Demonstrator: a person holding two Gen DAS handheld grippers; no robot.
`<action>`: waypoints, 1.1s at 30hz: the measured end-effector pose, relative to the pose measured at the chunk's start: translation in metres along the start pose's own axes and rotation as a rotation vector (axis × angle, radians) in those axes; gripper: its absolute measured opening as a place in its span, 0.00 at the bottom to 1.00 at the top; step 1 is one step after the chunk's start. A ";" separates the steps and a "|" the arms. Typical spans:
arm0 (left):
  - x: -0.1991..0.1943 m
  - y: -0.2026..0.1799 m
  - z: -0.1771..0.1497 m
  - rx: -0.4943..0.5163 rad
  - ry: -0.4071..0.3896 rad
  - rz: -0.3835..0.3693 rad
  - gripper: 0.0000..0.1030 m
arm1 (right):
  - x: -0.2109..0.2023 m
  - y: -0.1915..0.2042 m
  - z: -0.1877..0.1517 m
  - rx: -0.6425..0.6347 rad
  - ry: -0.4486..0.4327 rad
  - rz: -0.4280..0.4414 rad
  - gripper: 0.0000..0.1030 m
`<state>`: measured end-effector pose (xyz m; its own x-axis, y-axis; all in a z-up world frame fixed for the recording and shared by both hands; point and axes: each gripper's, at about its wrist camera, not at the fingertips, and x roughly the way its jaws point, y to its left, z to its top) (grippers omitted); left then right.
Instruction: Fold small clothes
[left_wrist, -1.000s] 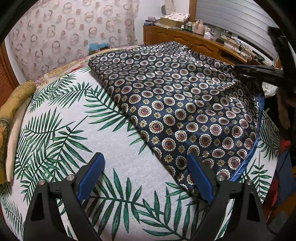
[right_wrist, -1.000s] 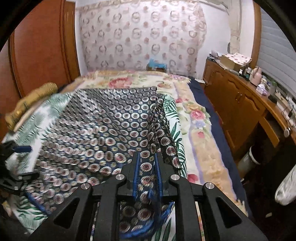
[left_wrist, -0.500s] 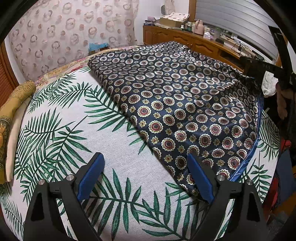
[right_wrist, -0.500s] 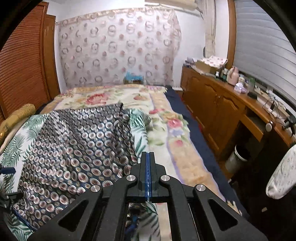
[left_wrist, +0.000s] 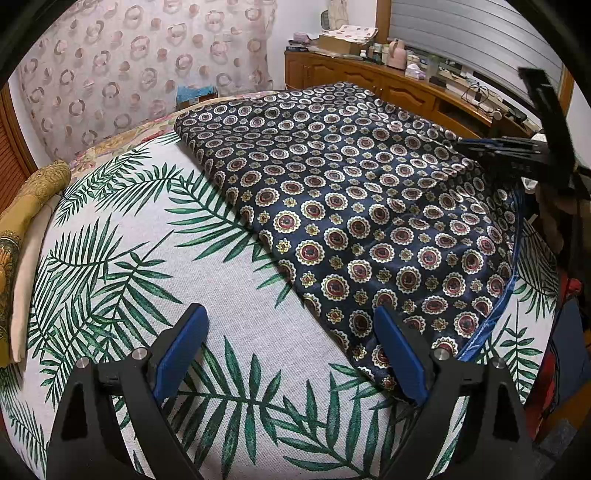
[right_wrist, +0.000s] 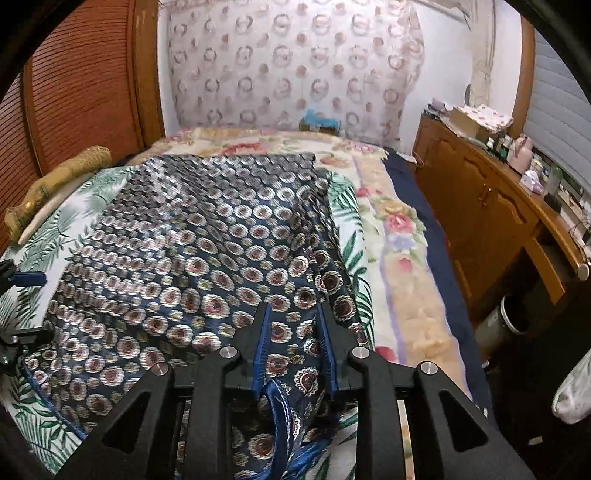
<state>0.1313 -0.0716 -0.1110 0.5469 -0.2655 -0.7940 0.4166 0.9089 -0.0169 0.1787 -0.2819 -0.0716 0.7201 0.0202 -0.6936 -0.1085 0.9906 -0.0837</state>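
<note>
A dark blue garment (left_wrist: 369, 206) with round medallion print and a blue trim lies spread on a leaf-print cloth (left_wrist: 155, 280) on the bed. It also shows in the right wrist view (right_wrist: 192, 258). My left gripper (left_wrist: 290, 347) is open and empty, low over the cloth at the garment's near corner. My right gripper (right_wrist: 293, 332) has its jaws partly open around the garment's edge near the blue trim (right_wrist: 277, 410). The right gripper also shows at the right of the left wrist view (left_wrist: 517, 147).
A yellow patterned pillow (left_wrist: 26, 206) lies at the bed's left edge. A floral blanket (right_wrist: 399, 236) covers the bed's right side. A wooden cabinet (right_wrist: 491, 221) with bottles and boxes runs along the right wall. A patterned curtain (left_wrist: 147, 55) hangs behind the bed.
My right gripper let go of the garment, lifted away shut, then came back down and now stands partly open around the garment's edge. The left gripper has not moved.
</note>
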 end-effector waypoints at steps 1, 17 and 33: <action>0.000 0.000 0.000 0.000 0.000 0.000 0.90 | 0.003 -0.006 0.000 0.011 0.017 0.002 0.25; 0.001 -0.002 0.000 0.005 0.001 -0.001 0.91 | -0.020 -0.045 -0.012 0.215 -0.075 -0.001 0.02; -0.024 -0.020 -0.011 -0.029 -0.033 -0.200 0.05 | -0.046 -0.025 -0.026 0.170 -0.072 0.014 0.43</action>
<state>0.1021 -0.0795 -0.0981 0.4791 -0.4518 -0.7525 0.4985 0.8457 -0.1904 0.1309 -0.3110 -0.0563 0.7671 0.0380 -0.6404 -0.0063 0.9986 0.0517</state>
